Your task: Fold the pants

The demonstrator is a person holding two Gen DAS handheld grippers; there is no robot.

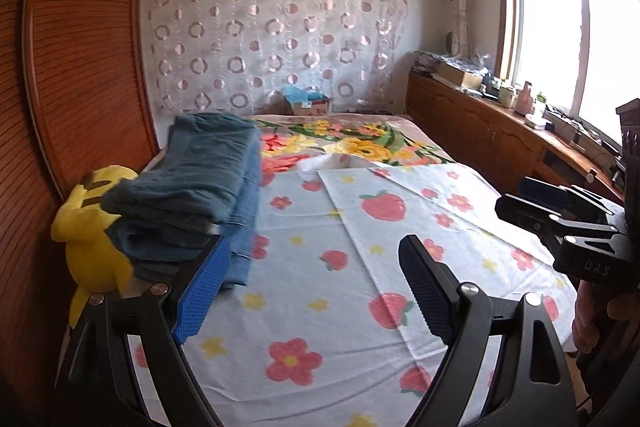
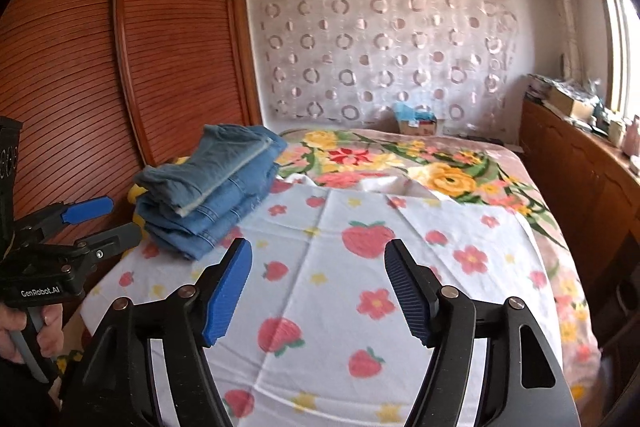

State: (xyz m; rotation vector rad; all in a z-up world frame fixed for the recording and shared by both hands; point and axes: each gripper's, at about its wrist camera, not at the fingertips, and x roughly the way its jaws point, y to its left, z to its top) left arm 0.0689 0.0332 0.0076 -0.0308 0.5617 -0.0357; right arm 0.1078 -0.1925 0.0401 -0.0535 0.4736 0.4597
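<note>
In the left wrist view the left gripper (image 1: 316, 291) hangs over the near part of the bed (image 1: 304, 311), its two fingers (image 1: 204, 291) spread wide apart with nothing between them. The folded pants (image 1: 200, 187), blue denim, lie stacked at the left edge of the bed, just past the left finger, resting partly against a yellow plush toy (image 1: 86, 227) that sits beside the wooden wardrobe (image 1: 80, 47). A white sheet with strawberries and flowers (image 1: 400, 227) covers the near bed, and a floral blanket (image 1: 360, 143) lies farther back. The right gripper (image 1: 560, 223) shows at the right edge, and from here I cannot tell its state. In the right wrist view the right gripper (image 2: 318, 287) hovers above the sheet (image 2: 340, 287), its fingers (image 2: 228, 291) likewise wide apart and empty. The pants (image 2: 212, 187) sit far left on the bed, and the left gripper (image 2: 96, 223) appears at the left edge, fingers parted.
</note>
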